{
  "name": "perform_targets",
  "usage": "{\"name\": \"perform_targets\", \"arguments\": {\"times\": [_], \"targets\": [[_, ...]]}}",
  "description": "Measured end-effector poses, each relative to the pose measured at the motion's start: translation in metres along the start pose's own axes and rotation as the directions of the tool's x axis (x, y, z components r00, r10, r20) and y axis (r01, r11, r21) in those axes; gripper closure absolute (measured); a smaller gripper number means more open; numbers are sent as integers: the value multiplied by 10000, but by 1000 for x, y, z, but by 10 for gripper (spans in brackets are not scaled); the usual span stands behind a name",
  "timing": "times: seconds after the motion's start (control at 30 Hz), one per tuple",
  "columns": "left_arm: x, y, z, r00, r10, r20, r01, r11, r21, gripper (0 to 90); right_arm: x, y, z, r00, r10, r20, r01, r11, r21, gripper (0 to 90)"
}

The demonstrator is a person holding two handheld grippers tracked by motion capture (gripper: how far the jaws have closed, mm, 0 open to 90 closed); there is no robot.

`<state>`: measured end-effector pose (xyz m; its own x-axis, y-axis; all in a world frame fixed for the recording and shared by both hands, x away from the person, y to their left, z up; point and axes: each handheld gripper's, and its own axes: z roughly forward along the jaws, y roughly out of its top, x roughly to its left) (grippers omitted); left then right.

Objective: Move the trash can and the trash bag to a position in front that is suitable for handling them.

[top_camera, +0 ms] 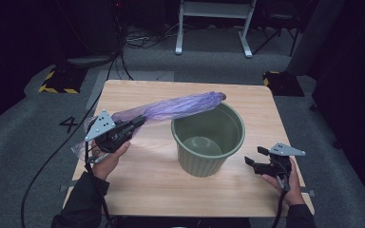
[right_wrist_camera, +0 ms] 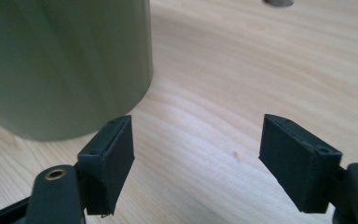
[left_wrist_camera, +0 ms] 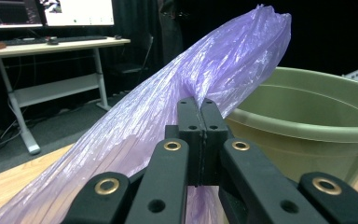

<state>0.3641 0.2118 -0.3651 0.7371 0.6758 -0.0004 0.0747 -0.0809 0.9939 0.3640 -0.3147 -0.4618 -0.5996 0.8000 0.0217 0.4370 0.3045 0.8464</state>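
Note:
A green plastic bucket stands upright in the middle of the wooden table. A bunched purple plastic bag stretches from the left toward the bucket's far rim. My left gripper is shut on the purple bag, with the bucket just beyond on the right. My right gripper hangs just right of the bucket, low over the table, jaws open and nothing between them. In the right gripper view its gripper faces bare wood beside the bucket wall.
The table's front and right edges lie close to the right hand. Beyond the table, on the grey floor, are a white desk frame, loose cables and yellow-black striped floor blocks. A desk with monitors stands in the background.

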Motion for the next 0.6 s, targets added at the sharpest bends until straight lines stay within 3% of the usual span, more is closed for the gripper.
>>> {"name": "perform_targets", "arguments": {"times": [0.13, 0.17, 0.2, 0.3, 0.6], "targets": [[0, 1, -1, 9999, 39, 153, -39, 10000, 9, 897, -3, 10, -10, 9997, 99, 241, -91, 9993, -354, 297], [0, 1, -1, 9998, 57, 174, -57, 10000, 24, 897, -4, 19, -18, 9992, 271, 283, -248, 9967, -776, 312], [0, 1, -1, 9998, 57, 174, -57, 10000, 24, 896, -4, 19, -18, 9992, 271, 283, -248, 9967, -776, 312], [-1, 0, -1, 9996, 105, 244, -106, 9999, 42, 896, -2, 36, -27, 9992, -119, 381, 163, 9928, -1184, 317], [-3, -2, -2, 9988, 250, 423, -256, 9996, 132, 897, 1, 61, -39, 9994, -222, 254, 267, 9813, -1906, 327]]}}
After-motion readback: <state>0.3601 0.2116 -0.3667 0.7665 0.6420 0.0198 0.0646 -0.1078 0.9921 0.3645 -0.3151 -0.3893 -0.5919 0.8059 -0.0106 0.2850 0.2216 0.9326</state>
